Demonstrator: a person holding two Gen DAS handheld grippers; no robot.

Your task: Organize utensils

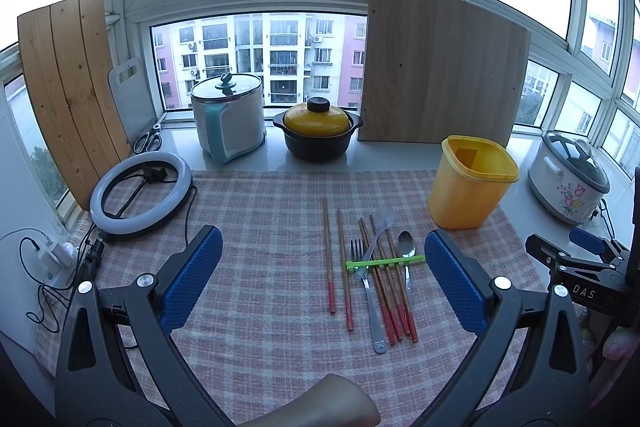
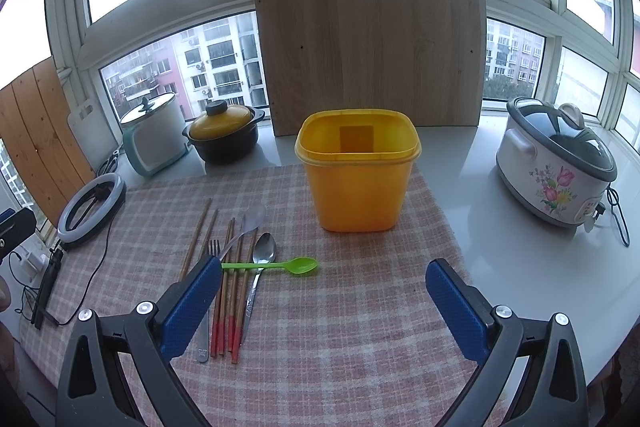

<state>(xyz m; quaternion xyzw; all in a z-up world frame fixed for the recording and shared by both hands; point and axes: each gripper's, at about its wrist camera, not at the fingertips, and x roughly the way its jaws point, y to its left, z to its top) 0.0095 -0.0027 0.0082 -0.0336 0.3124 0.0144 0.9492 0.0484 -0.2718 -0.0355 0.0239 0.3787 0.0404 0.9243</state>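
Left claw (image 1: 322, 279) wide open, nothing in it, blue ribbed pads spread over the checked cloth (image 1: 260, 227). Right claw (image 2: 323, 307) also wide open and empty; its left pad sits in front of the utensil pile in its own view, contact unclear. Utensils lie in a loose row on the cloth, handles toward the cameras: 1 metal fork (image 1: 368, 291), 1 metal spoon (image 1: 406, 247), 1 clear plastic spoon (image 1: 382, 223) angled across the pile, 1 green plastic spoon (image 2: 280, 265) laid crosswise over the others, bowl pointing right. Chopsticks (image 1: 388, 291) are wooden with red ends: 2 lie apart on the left (image 1: 338, 259), about 4 more bundled under the fork and spoons, exact count hard to call where they overlap. 1 yellow tub (image 2: 356, 171), square with rounded corners, open top, upright, empty as far as visible, on the cloth's far right corner, apart from the utensils. Past the cloth on the worktop (image 2: 500, 247): 1 ring light (image 1: 140, 189) lying flat at left, 1 white lidded pot (image 1: 228, 117), 1 black casserole with yellow lid (image 1: 318, 131), 1 floral rice cooker (image 2: 558, 163) at right, 1 pair of scissors (image 1: 148, 141). 2 wooden boards (image 2: 372, 47) and 1 white cutting board (image 1: 130, 95) lean against the window.
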